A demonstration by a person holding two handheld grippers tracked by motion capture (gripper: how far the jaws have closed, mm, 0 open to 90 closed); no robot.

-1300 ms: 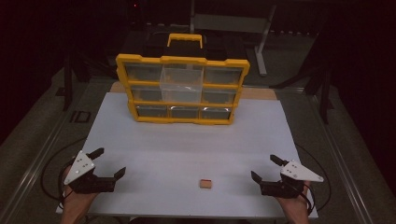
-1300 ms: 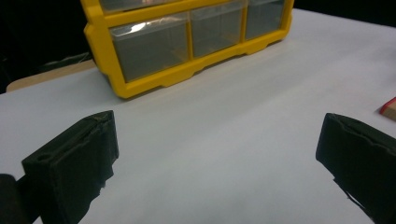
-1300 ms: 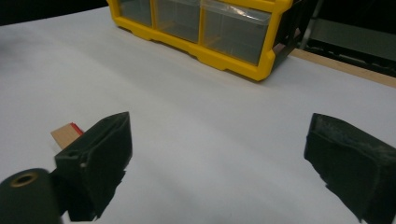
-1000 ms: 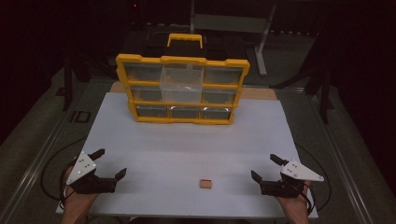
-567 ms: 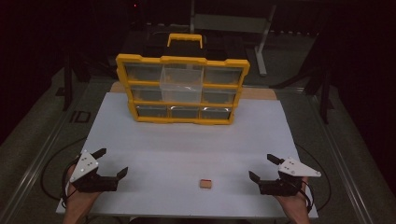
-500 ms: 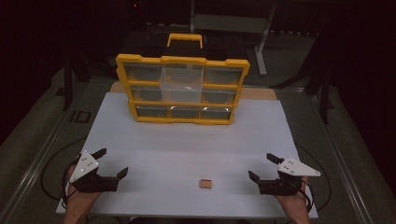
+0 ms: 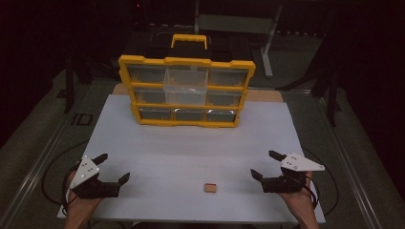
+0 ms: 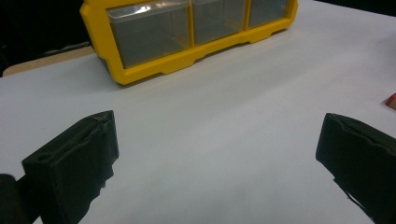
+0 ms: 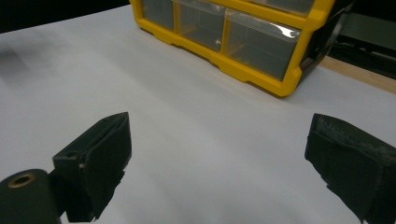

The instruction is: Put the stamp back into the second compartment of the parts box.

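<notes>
A white rectangular table top [image 7: 191,138] takes up the middle of the high view, with dark surroundings on every side. At the upper centre of that view a yellow plastic organiser case with clear drawer fronts and a yellow-and-black carry handle [image 7: 186,89] stands upright on the far part of the table; one clear drawer in its middle column juts forward of the others. Near the bottom centre of the high view a small tan rectangular block [image 7: 209,188] lies flat on the white surface, apart from everything else, roughly between the two tools and somewhat closer to the right one. At the lower left the left black two-jaw gripper [image 7: 113,168], topped by a grey three-cornered plate and held in a hand, sits low over the table with its jaws spread wide and nothing between them. At the lower right the right black two-jaw gripper [image 7: 265,164] is held likewise, jaws wide apart and empty. In the left gripper view, bare white table lies between the jaws, the case's bottom drawer row runs across the top, and a reddish sliver of the block shows at the right edge. In the right gripper view, the jaws frame bare table, with the case's corner at the upper right.
</notes>
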